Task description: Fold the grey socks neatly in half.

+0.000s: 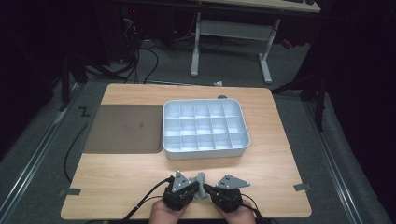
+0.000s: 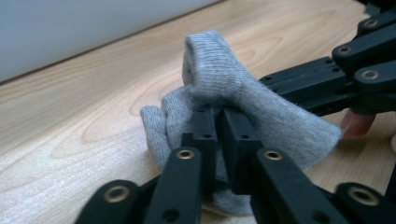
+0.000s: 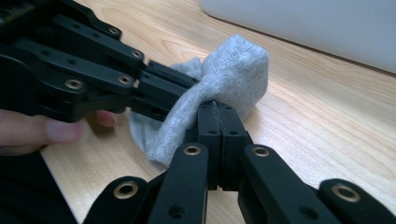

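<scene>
Sock [image 1: 201,185] first: you have a small grey one pinched from both sides at the near edge of the table [image 1: 121,186], well short of the compartment tray [image 1: 205,151] and just in front of your hands. Your left gripper [image 2: 218,116] has its jaws clamped on one fold of the knit, and your right gripper [image 3: 218,109] has its jaws pressed tight on another fold, so the fabric is bunched up between the two with a rounded end sticking up above them.

Watch the grip on each side. Either one may be holding only a thin layer of cloth, and stretchy knit can creep out of flat pads if you pull the hands apart too briskly; that would likely drop the sock back onto the wood in a heap. Pulling unevenly could also twist the bundle instead of opening it. Keep clear of the tray's near wall as well, since a loose end dragged across it may snag, and the dark lid [image 1: 123,128] left of the tray leaves little room there
</scene>
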`<state>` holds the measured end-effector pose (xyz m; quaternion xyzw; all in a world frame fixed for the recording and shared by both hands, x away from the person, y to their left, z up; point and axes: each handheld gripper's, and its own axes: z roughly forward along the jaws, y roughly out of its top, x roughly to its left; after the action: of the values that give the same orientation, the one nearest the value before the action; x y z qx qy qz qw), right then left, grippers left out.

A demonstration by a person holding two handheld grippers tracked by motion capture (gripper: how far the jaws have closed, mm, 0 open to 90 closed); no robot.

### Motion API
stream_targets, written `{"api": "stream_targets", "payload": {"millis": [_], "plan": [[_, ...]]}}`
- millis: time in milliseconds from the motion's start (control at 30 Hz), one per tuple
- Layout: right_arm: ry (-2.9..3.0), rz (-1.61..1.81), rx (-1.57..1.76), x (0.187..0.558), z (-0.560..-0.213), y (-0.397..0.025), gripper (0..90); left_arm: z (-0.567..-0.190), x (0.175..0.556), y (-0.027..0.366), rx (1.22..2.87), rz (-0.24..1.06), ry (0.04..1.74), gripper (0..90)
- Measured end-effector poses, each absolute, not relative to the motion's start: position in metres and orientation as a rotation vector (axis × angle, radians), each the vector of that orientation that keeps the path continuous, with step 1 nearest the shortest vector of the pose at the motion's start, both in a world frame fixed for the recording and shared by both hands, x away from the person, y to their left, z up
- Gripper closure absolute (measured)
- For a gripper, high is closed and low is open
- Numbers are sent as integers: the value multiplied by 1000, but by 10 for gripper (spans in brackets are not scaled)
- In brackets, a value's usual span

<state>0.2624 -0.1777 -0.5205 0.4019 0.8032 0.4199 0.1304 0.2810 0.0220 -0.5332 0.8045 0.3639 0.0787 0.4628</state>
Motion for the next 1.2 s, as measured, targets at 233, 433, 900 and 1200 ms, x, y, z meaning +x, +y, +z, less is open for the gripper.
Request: {"api": "stream_targets", "payload": {"millis": [233,433,900,1200], "plan": [[2328,1213,1183,264,-522,-179,900,-532,281,31,1915,178,899,722],[2326,1217,1188,265,-523,-179,900,-528,280,41,1867,179,904,699],[2325,1214,1185,265,-524,-178,900,-535,287,65,1819,94,1036,758],[2310,1220,1185,266,-522,-178,900,-536,287,52,1878,69,1013,857]]}}
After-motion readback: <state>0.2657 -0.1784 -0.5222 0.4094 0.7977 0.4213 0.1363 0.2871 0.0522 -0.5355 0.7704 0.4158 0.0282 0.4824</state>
